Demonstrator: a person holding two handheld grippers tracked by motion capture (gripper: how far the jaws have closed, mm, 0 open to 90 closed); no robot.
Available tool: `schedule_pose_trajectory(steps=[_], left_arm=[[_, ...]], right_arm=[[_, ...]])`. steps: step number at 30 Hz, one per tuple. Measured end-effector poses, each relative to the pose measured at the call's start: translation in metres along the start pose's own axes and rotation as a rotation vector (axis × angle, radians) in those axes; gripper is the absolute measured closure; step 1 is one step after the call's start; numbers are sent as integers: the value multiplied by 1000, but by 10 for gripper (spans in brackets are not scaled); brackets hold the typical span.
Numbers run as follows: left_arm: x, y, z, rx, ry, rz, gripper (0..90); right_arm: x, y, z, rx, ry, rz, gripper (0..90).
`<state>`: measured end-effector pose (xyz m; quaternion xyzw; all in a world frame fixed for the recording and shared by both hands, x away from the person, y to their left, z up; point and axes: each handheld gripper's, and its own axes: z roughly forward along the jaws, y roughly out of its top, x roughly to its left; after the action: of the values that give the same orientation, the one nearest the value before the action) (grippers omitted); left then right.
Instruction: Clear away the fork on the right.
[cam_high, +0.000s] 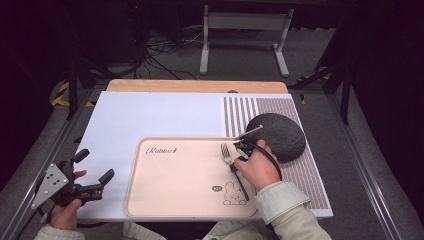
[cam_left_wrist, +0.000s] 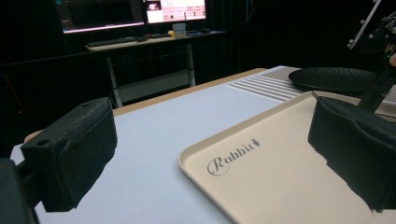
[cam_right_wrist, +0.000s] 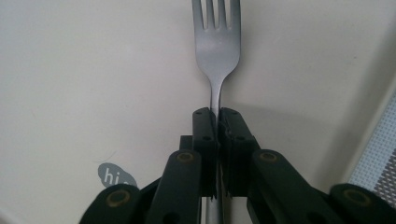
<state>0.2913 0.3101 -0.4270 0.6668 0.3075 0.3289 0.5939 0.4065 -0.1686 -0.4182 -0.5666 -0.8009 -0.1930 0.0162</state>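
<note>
Right gripper (cam_high: 241, 148) was clamped on the neck of the fork (cam_high: 226, 151), jaws pressed together around the handle just below the tines in the right gripper view. Fork lay on the beige tray (cam_high: 170, 200), toward its 2 o'clock corner, tines pointing to 12 o'clock. Dark round bowl (cam_high: 280, 135) sat upside down on the striped mat (cam_high: 300, 175), just off the tray at 2 o'clock. Left gripper (cam_high: 92, 175) was held at the table's 8 o'clock edge, jaws spread wide, nothing between them.
</note>
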Motion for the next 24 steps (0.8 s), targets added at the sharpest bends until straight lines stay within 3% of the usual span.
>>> schedule_pose_trajectory(steps=[14, 21, 24], left_arm=[[0, 0, 0, 1, -1, 0, 21], [0, 0, 0, 2, -2, 0, 21], [0, 0, 0, 0, 0, 0, 21]], right_arm=[[-3, -1, 4, -2, -5, 2, 844], [-1, -1, 1, -21, -4, 2, 791], [0, 0, -1, -45, -20, -33, 725]])
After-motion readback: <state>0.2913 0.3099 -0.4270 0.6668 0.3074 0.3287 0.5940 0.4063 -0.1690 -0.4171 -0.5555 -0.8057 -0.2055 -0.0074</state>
